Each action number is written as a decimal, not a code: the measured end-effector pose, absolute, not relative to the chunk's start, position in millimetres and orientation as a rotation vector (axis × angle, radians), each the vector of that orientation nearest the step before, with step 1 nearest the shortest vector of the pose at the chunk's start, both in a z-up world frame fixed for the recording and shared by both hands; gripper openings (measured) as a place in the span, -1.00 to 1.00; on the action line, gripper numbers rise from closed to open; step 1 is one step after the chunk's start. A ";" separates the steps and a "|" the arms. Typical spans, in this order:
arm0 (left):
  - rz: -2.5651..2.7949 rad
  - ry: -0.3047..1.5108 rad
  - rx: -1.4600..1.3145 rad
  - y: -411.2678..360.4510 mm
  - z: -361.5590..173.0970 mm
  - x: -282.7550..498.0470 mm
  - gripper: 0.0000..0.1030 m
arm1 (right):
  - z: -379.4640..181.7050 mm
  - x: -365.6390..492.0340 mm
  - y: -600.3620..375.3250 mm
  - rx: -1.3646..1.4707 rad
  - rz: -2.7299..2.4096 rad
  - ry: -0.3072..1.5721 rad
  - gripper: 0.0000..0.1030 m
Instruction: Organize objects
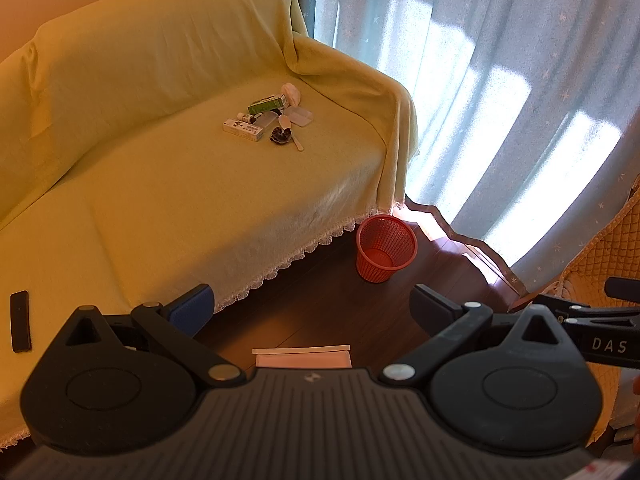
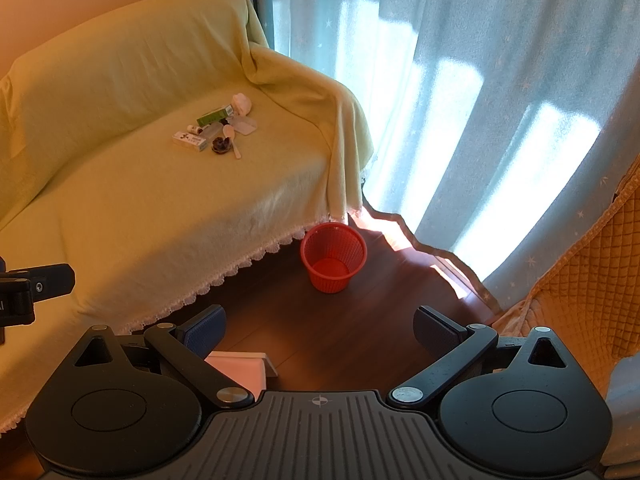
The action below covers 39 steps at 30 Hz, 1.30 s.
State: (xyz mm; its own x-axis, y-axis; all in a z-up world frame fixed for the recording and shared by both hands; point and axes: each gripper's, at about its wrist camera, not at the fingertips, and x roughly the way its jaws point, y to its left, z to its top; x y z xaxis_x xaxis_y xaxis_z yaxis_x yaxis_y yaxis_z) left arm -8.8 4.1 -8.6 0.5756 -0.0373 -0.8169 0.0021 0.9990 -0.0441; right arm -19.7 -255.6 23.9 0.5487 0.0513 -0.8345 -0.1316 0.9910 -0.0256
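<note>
A cluster of small items lies on the right end of the yellow-covered sofa (image 1: 180, 184): a white carton (image 1: 243, 129), a green box (image 1: 267, 104), a clear lidded case (image 1: 300, 115), a dark scrunchie (image 1: 281, 135), a white spoon (image 1: 289, 128) and a white crumpled wad (image 1: 291, 93). The same items show in the right wrist view, with the carton (image 2: 189, 141) nearest. A red mesh basket (image 1: 385, 248) (image 2: 333, 257) stands empty on the floor by the sofa's corner. My left gripper (image 1: 312, 306) and right gripper (image 2: 320, 326) hang open over the dark floor, far from the items, holding nothing.
A black remote (image 1: 20, 321) rests on the sofa's left end. A white box (image 1: 303, 356) (image 2: 240, 368) sits on the wooden floor just below the grippers. Pale blue curtains (image 1: 500, 100) hang at right, and an orange quilted cover (image 2: 580, 300) drapes furniture at far right.
</note>
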 end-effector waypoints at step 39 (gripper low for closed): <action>0.001 0.965 -0.060 6.8 -4.4 -4.0 0.98 | 24.5 -21.8 -255.0 -0.096 0.106 0.982 0.91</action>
